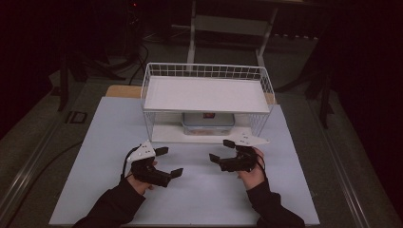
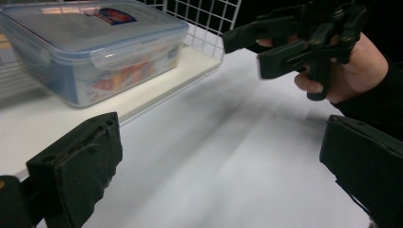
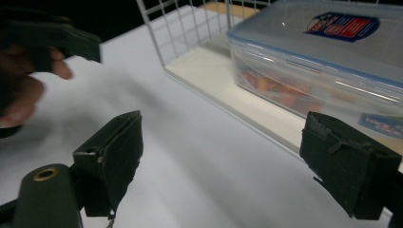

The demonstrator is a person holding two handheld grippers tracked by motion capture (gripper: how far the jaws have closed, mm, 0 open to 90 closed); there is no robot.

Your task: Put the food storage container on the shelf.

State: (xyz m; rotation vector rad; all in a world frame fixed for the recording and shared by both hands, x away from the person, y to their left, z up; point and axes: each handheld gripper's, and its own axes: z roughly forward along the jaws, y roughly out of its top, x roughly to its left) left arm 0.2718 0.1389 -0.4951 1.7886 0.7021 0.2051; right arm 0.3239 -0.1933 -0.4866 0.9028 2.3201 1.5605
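A clear plastic box [image 1: 208, 124] with a blue-rimmed lid and a red and blue label sits on the lower shelf of a white wire rack [image 1: 206, 95]. Colourful contents show through the box [image 2: 90, 47] wall. My left gripper [image 1: 168, 161] stands open over the white board in front of the rack's left half, with nothing between its jaws [image 2: 223, 166]. My right gripper [image 1: 221, 150] is open too, in front of the box [image 3: 332, 61], and its jaws [image 3: 228, 161] hold nothing. The two grippers face each other, a short way apart.
The rack stands at the far middle of a white board [image 1: 199, 190] on a grey table. The rack's upper shelf is a bare white panel. A wooden edge [image 1: 123, 91] shows behind the board at the left. Dark floor and stand legs lie beyond.
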